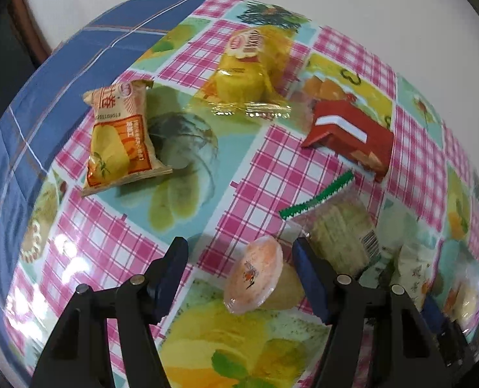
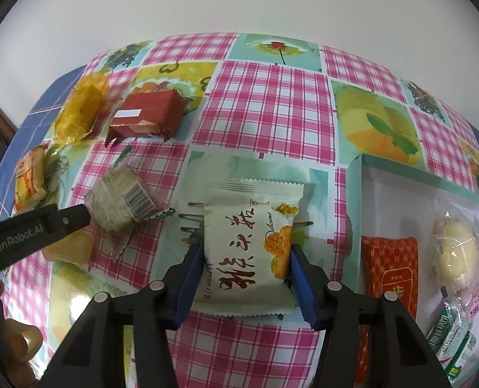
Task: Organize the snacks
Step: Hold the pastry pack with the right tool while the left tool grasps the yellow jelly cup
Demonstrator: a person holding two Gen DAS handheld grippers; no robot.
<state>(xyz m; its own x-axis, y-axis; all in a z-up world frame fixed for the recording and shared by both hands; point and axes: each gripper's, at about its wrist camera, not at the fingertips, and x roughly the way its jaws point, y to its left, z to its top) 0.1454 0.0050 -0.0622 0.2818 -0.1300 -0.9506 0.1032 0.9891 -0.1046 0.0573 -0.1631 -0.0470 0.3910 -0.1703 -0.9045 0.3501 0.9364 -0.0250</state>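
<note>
In the right wrist view, my right gripper (image 2: pixel 245 249) is shut on a pale green snack packet (image 2: pixel 249 226) with dark lettering, and both blue pads press its sides as it lies on the checked tablecloth. To its right is a mint-rimmed box (image 2: pixel 356 194). In the left wrist view, my left gripper (image 1: pixel 239 242) stands open around a jelly cup (image 1: pixel 255 278) with an orange lid. The cup lies on its side close to the right finger and apart from the left pad. The left gripper's black finger (image 2: pixel 68 220) also shows in the right wrist view.
The box holds a red packet (image 2: pixel 391 271), a round yellow pastry (image 2: pixel 456 252) and green packets (image 2: pixel 450 346). On the cloth lie a red packet (image 1: pixel 349 132), a yellow cake pack (image 1: pixel 249 71), an orange-yellow bag (image 1: pixel 119 135) and a clear wafer pack (image 1: pixel 339 229). The wall stands behind.
</note>
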